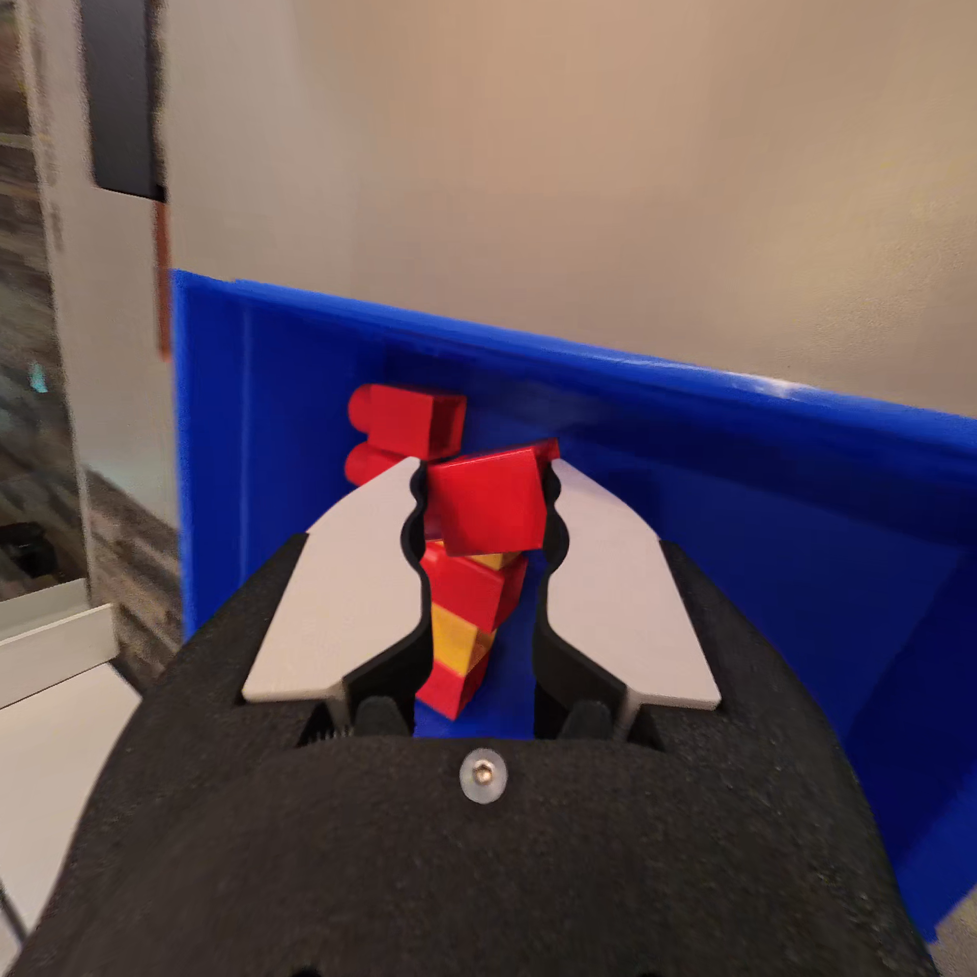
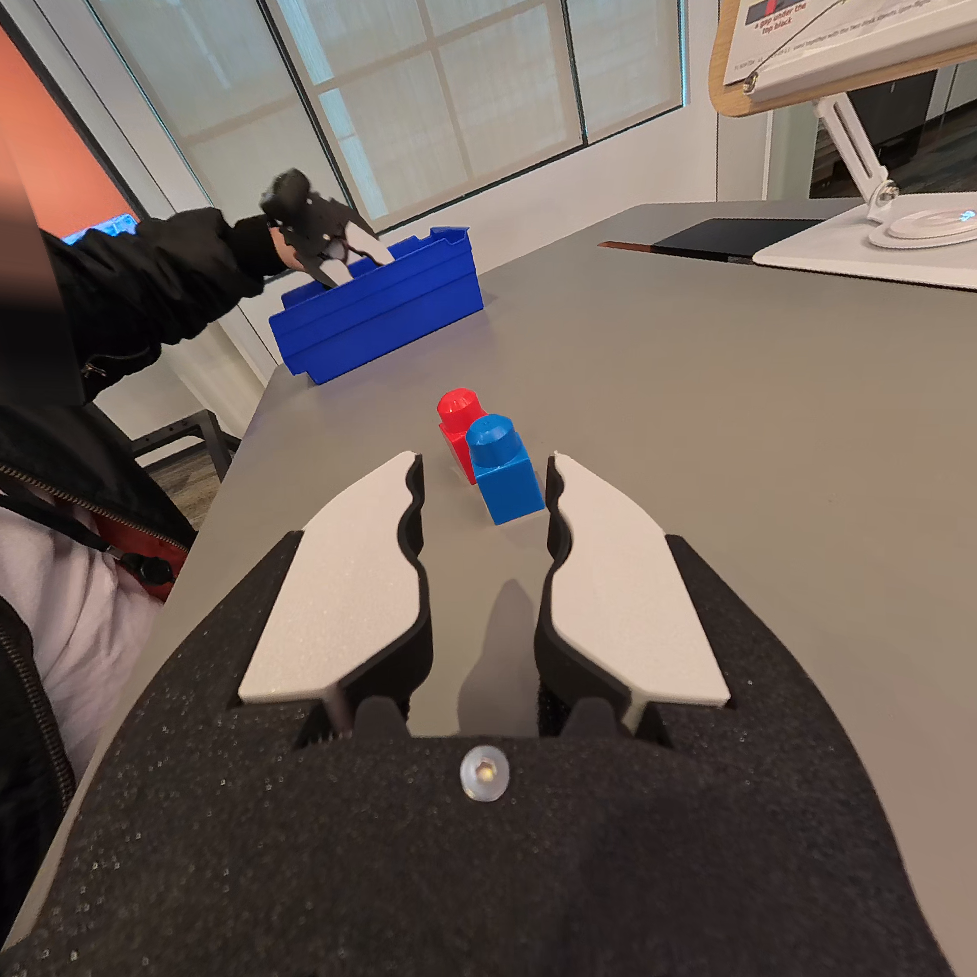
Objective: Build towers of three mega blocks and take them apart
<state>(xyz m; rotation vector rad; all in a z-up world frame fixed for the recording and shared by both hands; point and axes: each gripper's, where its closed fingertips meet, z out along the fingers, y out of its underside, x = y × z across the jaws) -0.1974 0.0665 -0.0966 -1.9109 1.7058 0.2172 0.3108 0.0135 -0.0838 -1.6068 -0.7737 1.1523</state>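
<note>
Grey table (image 2: 687, 396) by frosted windows, blue bin (image 2: 380, 312) at its far left edge.
Left gripper (image 1: 486, 476), reaching into the bin, pinches a red block (image 1: 489, 502) above more red and yellow blocks. Right gripper (image 2: 484, 470) hangs open and empty; a blue block (image 2: 507, 476) and another red one (image 2: 460, 423) stand touching just beyond its tips.

Both wrist views on blue bin (image 2: 380, 312)

Bin interior: our left gripper (image 1: 484, 476) has the blue bin (image 1: 740, 476) wall close at twelve o'clock, red blocks (image 1: 407, 423) crowding eleven.
Table: our right gripper (image 2: 484, 465) meets the blue block (image 2: 507, 476) at one o'clock; open grey table (image 2: 740, 423) at three.
</note>
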